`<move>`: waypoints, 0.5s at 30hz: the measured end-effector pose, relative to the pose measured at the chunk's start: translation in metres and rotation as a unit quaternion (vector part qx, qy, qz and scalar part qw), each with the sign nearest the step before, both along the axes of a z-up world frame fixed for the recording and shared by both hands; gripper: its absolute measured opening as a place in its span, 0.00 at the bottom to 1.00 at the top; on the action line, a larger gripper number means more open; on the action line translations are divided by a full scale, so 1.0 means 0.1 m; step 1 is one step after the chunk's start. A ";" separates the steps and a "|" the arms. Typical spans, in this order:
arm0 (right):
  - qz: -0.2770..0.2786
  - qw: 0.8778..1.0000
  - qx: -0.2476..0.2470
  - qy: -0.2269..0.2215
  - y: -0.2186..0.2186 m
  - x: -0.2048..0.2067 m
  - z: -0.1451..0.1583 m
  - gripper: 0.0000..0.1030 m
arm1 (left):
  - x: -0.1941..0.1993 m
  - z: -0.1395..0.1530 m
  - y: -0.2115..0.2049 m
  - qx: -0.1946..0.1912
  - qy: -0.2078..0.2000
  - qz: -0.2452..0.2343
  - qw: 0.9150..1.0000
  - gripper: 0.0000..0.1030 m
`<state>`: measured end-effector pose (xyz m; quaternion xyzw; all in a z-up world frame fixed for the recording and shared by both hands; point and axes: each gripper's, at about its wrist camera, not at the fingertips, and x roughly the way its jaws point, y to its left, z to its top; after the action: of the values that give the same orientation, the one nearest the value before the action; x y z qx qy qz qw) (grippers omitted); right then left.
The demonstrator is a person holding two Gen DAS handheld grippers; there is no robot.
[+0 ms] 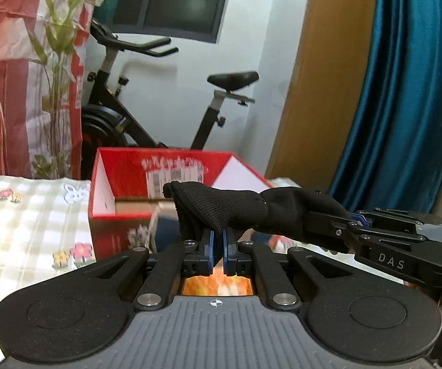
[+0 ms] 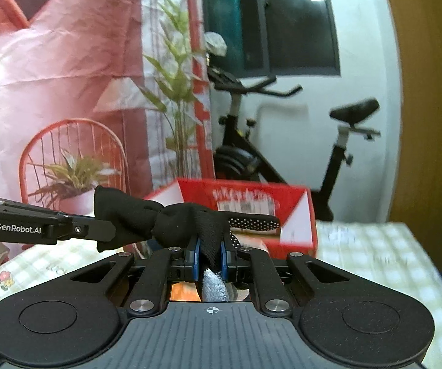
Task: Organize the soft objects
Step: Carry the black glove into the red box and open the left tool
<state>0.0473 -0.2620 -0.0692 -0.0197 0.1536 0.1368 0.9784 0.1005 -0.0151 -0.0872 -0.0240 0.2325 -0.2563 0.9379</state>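
Your left gripper (image 1: 217,246) has its blue pads (image 1: 210,247) pinched almost together on one end of a black knit sock (image 1: 221,206), ribbed weave visible, fabric draping over the fingertips. Your right gripper (image 2: 210,255) is clamped on the other end of the same sock (image 2: 190,218); the cloth is bunched into a twisted knot between the two grips (white rubbery grip dots show on the sole part, right-wrist view). In the left-wrist view the right gripper (image 1: 337,232) comes in from the right, fingers buried in the fabric; in the right-wrist view the left gripper (image 2: 104,229) comes in from the left, likewise. The sock is stretched in the air between both claws, above the table and in front of the box.

Below your right claw a grey fuzzy piece of cloth (image 2: 214,286) shows, blurred.

Beyond: an open red cardboard box (image 1: 159,166) with white inner flaps and a shipping label, sitting on a checked tablecloth with flower and bunny prints (image 1: 30,215). Behind it, a black exercise bike (image 1: 147,104), a teal satin curtain (image 1: 405,92), a wooden door panel (image 1: 319,77) and a crinkled printed backdrop with a red wire chair and plants (image 2: 67,92).
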 end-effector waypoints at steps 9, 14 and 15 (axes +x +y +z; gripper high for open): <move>0.031 0.999 -0.033 -0.021 0.10 0.64 0.40 0.11 | 0.54 0.29 0.05 -0.016 -0.005 0.015 1.000 0.07; 0.041 0.998 -0.046 0.016 0.14 1.19 0.42 0.11 | 0.96 0.29 0.08 -0.027 0.036 0.015 0.999 0.07; 0.043 0.998 -0.044 0.031 0.14 1.31 0.39 0.11 | 1.08 0.26 0.06 -0.030 0.050 0.016 0.998 0.07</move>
<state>0.1783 -0.2484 -0.0298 -0.0653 0.1889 0.1727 0.9645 0.2087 -0.0087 -0.0608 -0.0686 0.2711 -0.2469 0.9278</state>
